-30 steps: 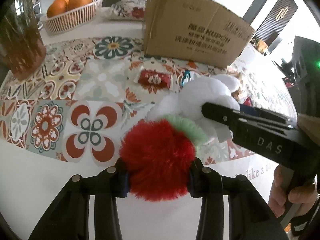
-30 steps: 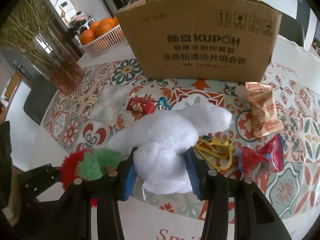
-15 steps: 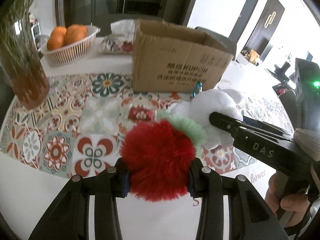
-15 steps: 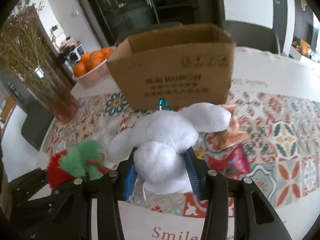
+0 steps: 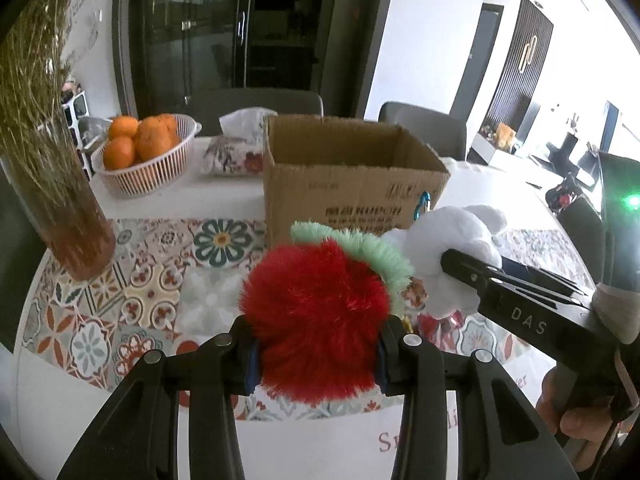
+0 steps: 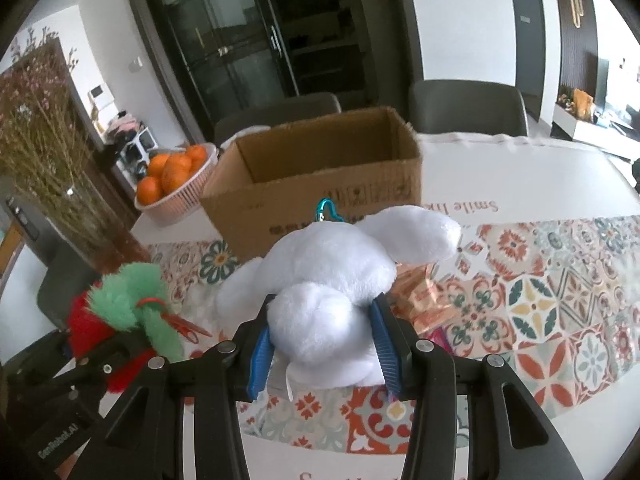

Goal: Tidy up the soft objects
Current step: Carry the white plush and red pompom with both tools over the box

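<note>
Red pompom [image 5: 316, 320]: being clamped between the jaws of the left gripper [image 5: 316, 354], lower centre of frame, held above the table [image 5: 52, 412]. White plush [image 6: 332, 292]: being gripped by the right gripper [image 6: 322, 344], centre of frame, a blue clip [image 6: 329, 210] being shown at its top. Open box [image 6: 316, 176]: being seen behind both toys, upper centre. Orange basket [image 5: 140, 168]: being seen upper left.

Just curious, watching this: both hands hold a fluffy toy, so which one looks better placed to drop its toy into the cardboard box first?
Probably the right tool: its white plush bunny hangs closer to the cardboard box opening than the left tool's red pompom.
</note>
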`<state>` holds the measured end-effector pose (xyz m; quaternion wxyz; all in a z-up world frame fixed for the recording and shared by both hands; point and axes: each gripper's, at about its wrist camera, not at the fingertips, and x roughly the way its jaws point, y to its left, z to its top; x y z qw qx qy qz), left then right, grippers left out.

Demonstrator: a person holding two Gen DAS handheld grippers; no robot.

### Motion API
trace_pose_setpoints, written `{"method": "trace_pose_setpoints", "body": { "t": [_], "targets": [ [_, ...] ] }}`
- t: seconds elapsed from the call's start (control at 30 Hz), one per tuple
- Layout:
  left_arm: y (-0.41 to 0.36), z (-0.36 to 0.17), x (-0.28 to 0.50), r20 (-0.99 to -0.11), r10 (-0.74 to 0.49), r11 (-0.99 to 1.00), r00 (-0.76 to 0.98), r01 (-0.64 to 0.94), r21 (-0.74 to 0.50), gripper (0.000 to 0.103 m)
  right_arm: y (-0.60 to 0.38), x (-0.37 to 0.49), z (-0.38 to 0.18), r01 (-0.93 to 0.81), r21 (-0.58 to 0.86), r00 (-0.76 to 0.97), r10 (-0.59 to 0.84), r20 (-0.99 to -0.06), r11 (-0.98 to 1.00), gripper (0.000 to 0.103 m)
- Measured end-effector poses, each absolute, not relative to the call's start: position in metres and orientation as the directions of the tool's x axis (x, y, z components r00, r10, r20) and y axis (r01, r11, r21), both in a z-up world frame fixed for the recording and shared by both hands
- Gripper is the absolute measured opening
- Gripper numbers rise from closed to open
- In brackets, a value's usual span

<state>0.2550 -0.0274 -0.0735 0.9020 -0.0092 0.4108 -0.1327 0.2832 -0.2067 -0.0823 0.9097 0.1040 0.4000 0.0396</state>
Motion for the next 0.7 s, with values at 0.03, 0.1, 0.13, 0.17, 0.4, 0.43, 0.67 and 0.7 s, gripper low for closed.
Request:
{"method": "trace_pose_setpoints", "body": {
  "t": [0.03, 0.1, 0.13, 0.17, 0.4, 0.43, 0.67, 0.7],
  "targets": [
    [-0.028, -0.071, 0.256, -0.733, -0.248, 0.965, 0.634, 0.232, -0.125, 0.041, -0.208, 0.283, -0.079, 0.014, 0.219, 0.684, 0.151, -0.714, 0.976, 0.046],
    [-0.029, -0.064, 0.258, -0.719, -0.244, 0.966, 0.651, 0.233, -0.116, 0.041, -0.21, 0.284, -0.074, 0.02, 0.217, 0.697, 0.142, -0.703, 0.976, 0.046],
    [-0.03, -0.062, 0.259, -0.714, -0.242, 0.966, 0.658, 0.233, -0.112, 0.041, -0.211, 0.284, -0.07, 0.022, 0.215, 0.705, 0.137, -0.696, 0.976, 0.046],
    [-0.031, -0.058, 0.261, -0.706, -0.241, 0.966, 0.666, 0.235, -0.109, 0.041, -0.212, 0.284, -0.066, 0.023, 0.216, 0.714, 0.135, -0.687, 0.976, 0.046],
    [-0.036, -0.037, 0.271, -0.662, -0.25, 0.963, 0.706, 0.25, -0.097, 0.041, -0.217, 0.289, -0.041, 0.031, 0.228, 0.759, 0.126, -0.639, 0.973, 0.046],
    [-0.037, -0.035, 0.273, -0.658, -0.252, 0.963, 0.71, 0.252, -0.096, 0.041, -0.218, 0.289, -0.038, 0.032, 0.229, 0.764, 0.124, -0.633, 0.973, 0.046],
    [-0.043, -0.018, 0.283, -0.621, -0.273, 0.957, 0.735, 0.273, -0.097, 0.041, -0.222, 0.294, -0.016, 0.025, 0.229, 0.8, 0.118, -0.588, 0.973, 0.046],
    [-0.044, -0.016, 0.284, -0.619, -0.274, 0.957, 0.736, 0.272, -0.1, 0.041, -0.221, 0.295, -0.014, 0.024, 0.228, 0.803, 0.118, -0.584, 0.973, 0.046]
  ]
}}
